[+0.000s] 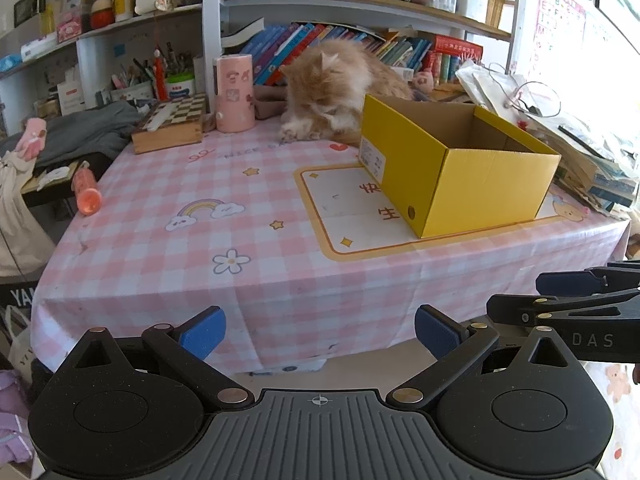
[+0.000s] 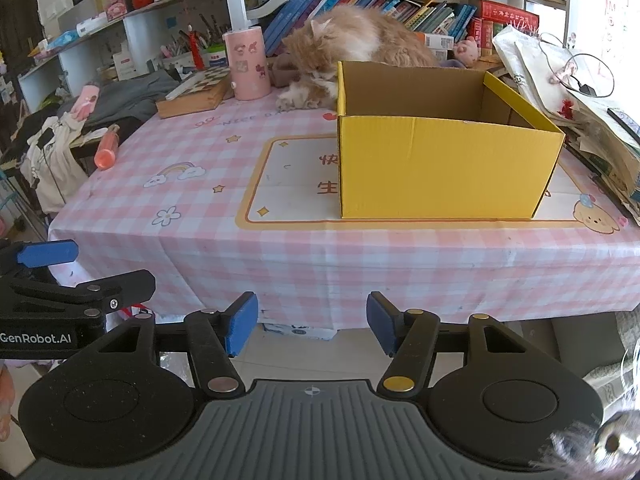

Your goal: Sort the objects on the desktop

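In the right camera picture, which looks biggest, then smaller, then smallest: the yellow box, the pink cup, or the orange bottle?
1. Yellow box, by far the largest.
2. Pink cup.
3. Orange bottle, the smallest.
The box sits nearest the camera, which makes it look even bigger.

You're in a home study, probably a child's: crowded bookshelves (image 1: 360, 40) across the top, pink checked tablecloth (image 1: 200, 208) below, cat (image 1: 336, 84) mid-frame.

Left claw (image 1: 320, 334) and right claw (image 2: 312, 324) both gape, empty.
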{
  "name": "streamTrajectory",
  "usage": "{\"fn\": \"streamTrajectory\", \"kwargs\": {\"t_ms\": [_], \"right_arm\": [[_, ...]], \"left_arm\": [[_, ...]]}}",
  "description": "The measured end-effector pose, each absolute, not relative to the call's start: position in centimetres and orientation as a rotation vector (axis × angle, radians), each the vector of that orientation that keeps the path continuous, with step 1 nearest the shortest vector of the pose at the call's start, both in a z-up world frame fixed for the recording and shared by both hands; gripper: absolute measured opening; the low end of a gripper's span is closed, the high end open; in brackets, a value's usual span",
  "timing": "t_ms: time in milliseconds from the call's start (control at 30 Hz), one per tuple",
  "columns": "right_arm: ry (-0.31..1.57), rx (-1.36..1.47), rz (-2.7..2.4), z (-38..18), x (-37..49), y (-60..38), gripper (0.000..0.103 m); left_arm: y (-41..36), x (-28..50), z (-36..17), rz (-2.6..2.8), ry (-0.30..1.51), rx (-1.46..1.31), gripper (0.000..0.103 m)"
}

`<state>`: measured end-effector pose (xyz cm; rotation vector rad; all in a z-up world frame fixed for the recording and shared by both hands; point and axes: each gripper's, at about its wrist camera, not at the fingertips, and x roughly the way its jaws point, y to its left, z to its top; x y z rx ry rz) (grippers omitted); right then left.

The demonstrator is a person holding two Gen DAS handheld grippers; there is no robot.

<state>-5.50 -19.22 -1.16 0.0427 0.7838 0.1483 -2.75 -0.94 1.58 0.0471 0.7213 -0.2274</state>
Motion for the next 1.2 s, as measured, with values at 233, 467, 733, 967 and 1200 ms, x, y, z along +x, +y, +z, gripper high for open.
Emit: {"fn": "streamTrajectory", "kwargs": {"t_ms": [233, 467, 733, 967, 1200], "right_arm": [[0.779, 0.030, 0.152, -1.0, -5.3, -19.0, 0.058], [0.781, 0.025, 0.154, -1.0, -5.2, -18.9, 0.058], [0.781, 0.024, 0.154, -1.0, -5.1, -18.7, 0.058], [0.786, 0.021, 0.150, -0.9, -4.8, -18.5, 0.058], [0.796, 0.014, 0.153, -1.1, -4.5, -18.5, 0.059]], "left_arm": [[-0.9, -2.7, 1.6, -0.231, 0.720, 0.044, 0.102], [-1.0, -2.5, 1.6, -0.238, 0.720, 0.047, 0.102], [-0.7, -2.1, 1.5, -0.224, 0.727, 0.045, 0.102], [0.0, -1.7, 1.4, -0.222, 0.733, 0.000, 0.103], [0.7, -1.4, 1.1, -0.201, 0.745, -0.045, 0.103]]}}
